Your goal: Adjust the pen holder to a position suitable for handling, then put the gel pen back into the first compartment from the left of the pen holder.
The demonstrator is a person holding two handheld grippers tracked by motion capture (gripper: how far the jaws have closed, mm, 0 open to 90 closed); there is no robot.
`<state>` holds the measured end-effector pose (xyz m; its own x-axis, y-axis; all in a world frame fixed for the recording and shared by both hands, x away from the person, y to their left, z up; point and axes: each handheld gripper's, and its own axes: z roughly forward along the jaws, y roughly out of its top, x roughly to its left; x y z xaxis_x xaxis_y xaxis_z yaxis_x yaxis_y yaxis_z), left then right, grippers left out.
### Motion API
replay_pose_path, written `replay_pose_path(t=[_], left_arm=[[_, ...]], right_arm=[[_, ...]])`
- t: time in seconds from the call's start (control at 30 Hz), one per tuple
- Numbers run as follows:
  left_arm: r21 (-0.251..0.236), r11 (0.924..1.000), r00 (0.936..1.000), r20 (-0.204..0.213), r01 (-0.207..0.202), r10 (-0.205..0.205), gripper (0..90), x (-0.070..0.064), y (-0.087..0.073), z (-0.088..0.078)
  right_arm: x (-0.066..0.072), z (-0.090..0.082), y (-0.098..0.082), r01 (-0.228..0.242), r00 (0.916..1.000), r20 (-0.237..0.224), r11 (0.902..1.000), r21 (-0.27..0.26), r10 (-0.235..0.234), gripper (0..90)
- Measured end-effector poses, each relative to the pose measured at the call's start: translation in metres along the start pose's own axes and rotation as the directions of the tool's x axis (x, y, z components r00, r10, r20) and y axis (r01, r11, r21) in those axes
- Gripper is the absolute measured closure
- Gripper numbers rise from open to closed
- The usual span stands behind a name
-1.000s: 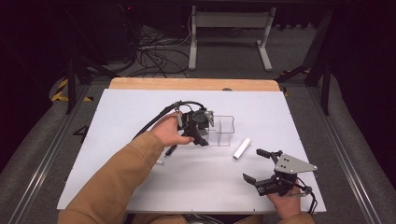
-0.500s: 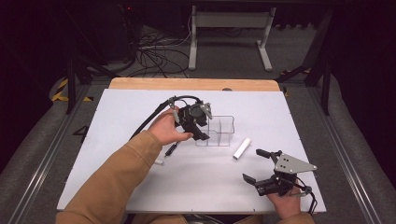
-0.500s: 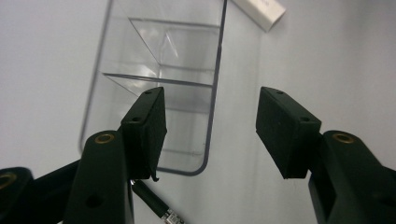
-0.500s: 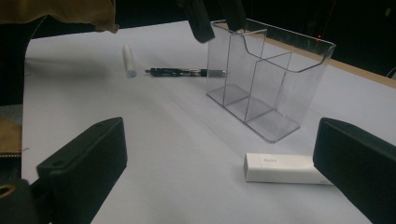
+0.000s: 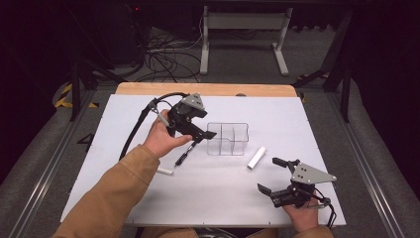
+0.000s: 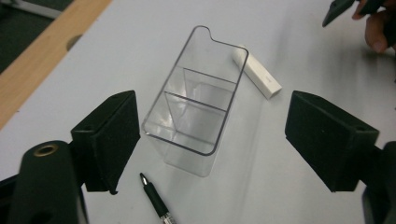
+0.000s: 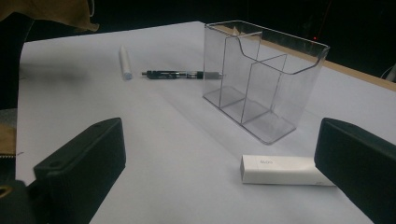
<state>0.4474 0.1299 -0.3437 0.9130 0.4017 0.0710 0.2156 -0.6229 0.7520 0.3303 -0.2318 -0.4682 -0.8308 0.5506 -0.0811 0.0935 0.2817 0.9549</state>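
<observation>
High view: I am holding the left gripper (image 5: 210, 135) raised just beside the clear plastic organizer (image 5: 228, 139), its jaws having just been opening, nothing between them. The organizer is standing upright mid-table and looking empty. A black pen (image 5: 184, 154) is lying on the white table (image 5: 148, 114) just left of it, a white stick (image 5: 165, 171) nearer my sleeve, a white eraser (image 5: 256, 157) to its right. The right gripper (image 5: 270, 174) is resting low, jaws apart, empty.

Left gripper view: I am looking down into three bare compartments with glossy, thin, rigid walls and a notched rim.

Right gripper view: the eraser is a matte rectangular block; the stick is probably chalk, though it is too far off to tell.

Judgement: I am reckoning all three pieces remain to be loaded.
</observation>
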Motion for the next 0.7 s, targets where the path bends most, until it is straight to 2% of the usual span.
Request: replay_pose_path(t=[0.03,0.13,0.23,0.27,0.4,0.53,0.63,0.7], left_arm=[[-0.021,0.9996,0.9998,-0.011,0.017,-0.017,14.3,0.0,-0.002,-0.003],[-0.073,0.9958,0.9978,-0.032,0.056,-0.059,12.5,0.0,-0.009,-0.01],[-0.098,0.992,0.9931,-0.077,0.08,-0.088,10.2,0.0,-0.017,-0.016],[-0.105,0.9901,0.9899,-0.097,0.094,-0.104,10.2,0.0,-0.02,-0.017],[-0.116,0.982,0.9783,-0.127,0.149,-0.164,9.8,-0.001,-0.029,-0.019],[-0.146,0.9705,0.9615,-0.17,0.192,-0.216,10.8,-0.001,-0.037,-0.023],[-0.164,0.96,0.9518,-0.171,0.227,-0.254,12.5,0.003,-0.046,-0.026],[-0.169,0.9576,0.9498,-0.171,0.233,-0.262,14.9,0.004,-0.051,-0.027]], right_arm=[[0.0,0.0,0.0,0.001,1.0,0.0,1.0,-0.003,-0.001,2.5],[0.0,0.0,0.0,0.002,1.0,0.0,1.0,-0.007,-0.002,2.5],[0.0,-0.001,0.0,0.002,1.0,0.001,1.0,-0.009,-0.002,2.3],[0.0,-0.001,0.0,0.002,1.0,0.001,1.0,-0.009,-0.002,2.3],[0.0,0.0,0.0,0.004,1.0,0.002,1.0,-0.006,-0.004,2.2],[0.0,0.0,0.0,0.005,1.0,0.003,1.0,-0.007,-0.005,2.2],[0.0,0.0,0.0,0.007,1.0,0.004,1.0,-0.005,-0.007,2.2],[0.001,0.0,0.0,0.007,1.0,0.001,1.0,-0.006,-0.007,2.1]])
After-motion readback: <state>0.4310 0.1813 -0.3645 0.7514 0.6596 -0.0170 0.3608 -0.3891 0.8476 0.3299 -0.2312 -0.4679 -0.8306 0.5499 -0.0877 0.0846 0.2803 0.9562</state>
